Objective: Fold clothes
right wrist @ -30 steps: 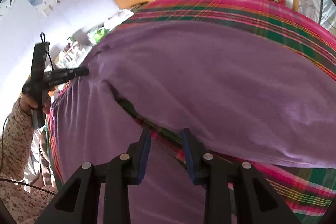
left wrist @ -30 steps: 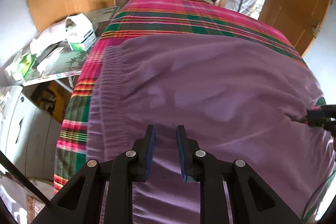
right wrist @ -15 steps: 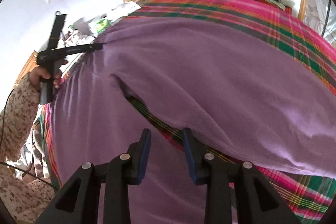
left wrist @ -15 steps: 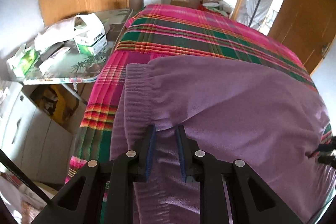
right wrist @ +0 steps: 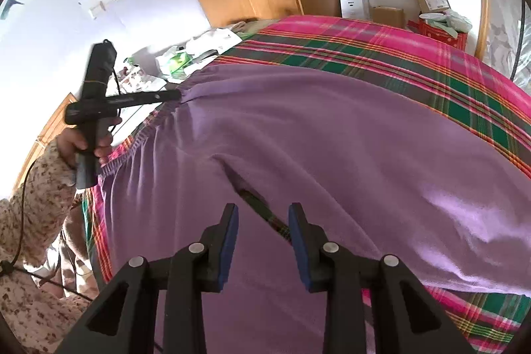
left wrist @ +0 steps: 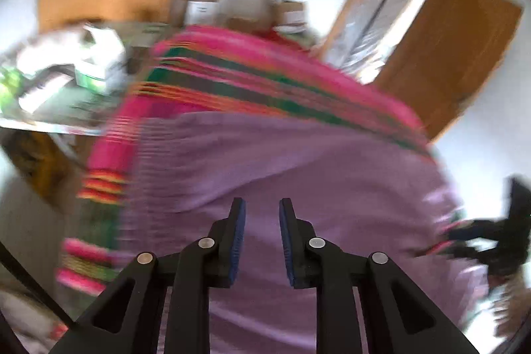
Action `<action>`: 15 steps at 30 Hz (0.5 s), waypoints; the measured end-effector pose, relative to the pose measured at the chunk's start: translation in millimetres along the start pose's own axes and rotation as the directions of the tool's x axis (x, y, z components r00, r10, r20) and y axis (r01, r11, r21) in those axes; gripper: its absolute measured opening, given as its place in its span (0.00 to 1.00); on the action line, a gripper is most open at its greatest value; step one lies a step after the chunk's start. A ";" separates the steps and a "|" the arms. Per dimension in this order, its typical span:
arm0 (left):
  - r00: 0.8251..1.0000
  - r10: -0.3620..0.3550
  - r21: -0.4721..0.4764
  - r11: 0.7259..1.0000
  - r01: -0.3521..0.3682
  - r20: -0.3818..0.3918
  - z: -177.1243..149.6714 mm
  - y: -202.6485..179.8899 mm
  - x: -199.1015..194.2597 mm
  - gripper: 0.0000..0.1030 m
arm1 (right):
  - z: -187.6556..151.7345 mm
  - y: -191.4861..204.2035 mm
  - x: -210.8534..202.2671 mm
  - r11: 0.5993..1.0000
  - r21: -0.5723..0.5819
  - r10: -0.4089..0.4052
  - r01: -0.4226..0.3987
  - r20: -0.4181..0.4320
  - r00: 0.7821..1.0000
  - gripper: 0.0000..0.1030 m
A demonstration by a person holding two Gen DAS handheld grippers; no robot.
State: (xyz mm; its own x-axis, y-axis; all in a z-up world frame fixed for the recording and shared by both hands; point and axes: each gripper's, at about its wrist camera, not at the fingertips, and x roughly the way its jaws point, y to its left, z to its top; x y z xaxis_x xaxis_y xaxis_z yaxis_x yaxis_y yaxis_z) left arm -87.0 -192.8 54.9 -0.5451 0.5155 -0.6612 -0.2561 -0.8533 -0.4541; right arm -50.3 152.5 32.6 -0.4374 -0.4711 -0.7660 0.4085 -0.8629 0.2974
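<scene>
Motion blur smears the whole left wrist view, leaving the cluttered side table (left wrist: 63,82) unreadable and the purple trousers (left wrist: 332,188) cut off at the bottom edge.

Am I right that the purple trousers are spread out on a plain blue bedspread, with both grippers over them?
Not quite: the bedspread is pink and green plaid, not plain blue, as the right wrist view shows. The purple trousers are spread on it, with the right gripper and left gripper over them.
</scene>
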 end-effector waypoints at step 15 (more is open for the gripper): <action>0.956 0.263 -0.059 0.964 -0.258 0.129 20.2 -50.9 81.7 0.28 | 15.9 -1.5 11.9 0.999 0.044 -0.034 0.031 0.059 0.998 0.32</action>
State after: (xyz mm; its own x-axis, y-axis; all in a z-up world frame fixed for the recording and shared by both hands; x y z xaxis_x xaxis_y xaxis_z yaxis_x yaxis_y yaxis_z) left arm -134.7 -108.8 36.1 -0.6916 0.2581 -0.6746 -0.0593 -0.9511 -0.3031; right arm -68.8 145.3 32.1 -0.4973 -0.4517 -0.7407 0.3589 -0.8844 0.2983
